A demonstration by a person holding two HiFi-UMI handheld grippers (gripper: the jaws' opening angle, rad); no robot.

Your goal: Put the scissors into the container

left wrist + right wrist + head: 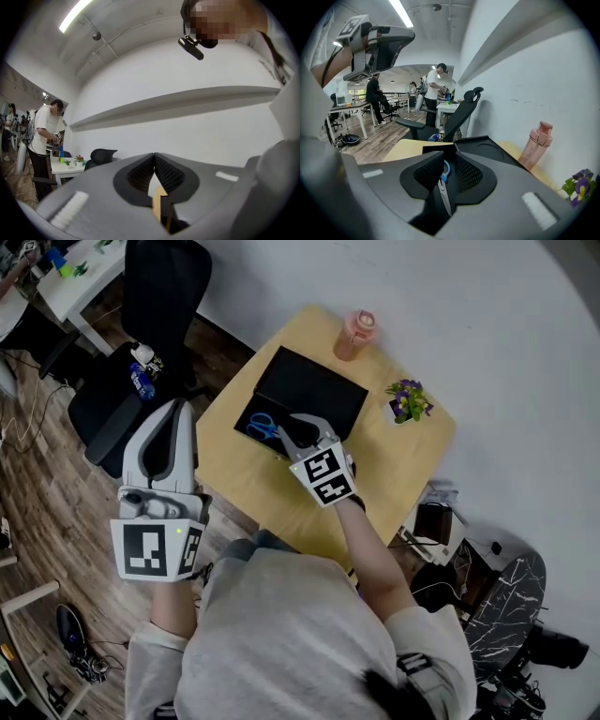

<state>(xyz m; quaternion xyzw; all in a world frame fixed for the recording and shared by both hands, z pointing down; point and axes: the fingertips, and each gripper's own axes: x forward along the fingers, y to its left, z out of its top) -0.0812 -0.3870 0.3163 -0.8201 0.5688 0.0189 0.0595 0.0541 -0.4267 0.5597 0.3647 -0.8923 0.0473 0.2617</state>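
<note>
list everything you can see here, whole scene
table: one, light wood, centre of the head view
container: one, black, open, on the table
scissors: one pair, blue handles, in the container's left end
bottle: one, pink, on the table beyond the container
potted plant: one, purple flowers, near the table's right corner
office chair: one, black, left of the table
people: several, far off across the room
left gripper: grey, jaws together, empty, held left of the table
right gripper: grey, jaws closed on the scissors' blades, at the container
</note>
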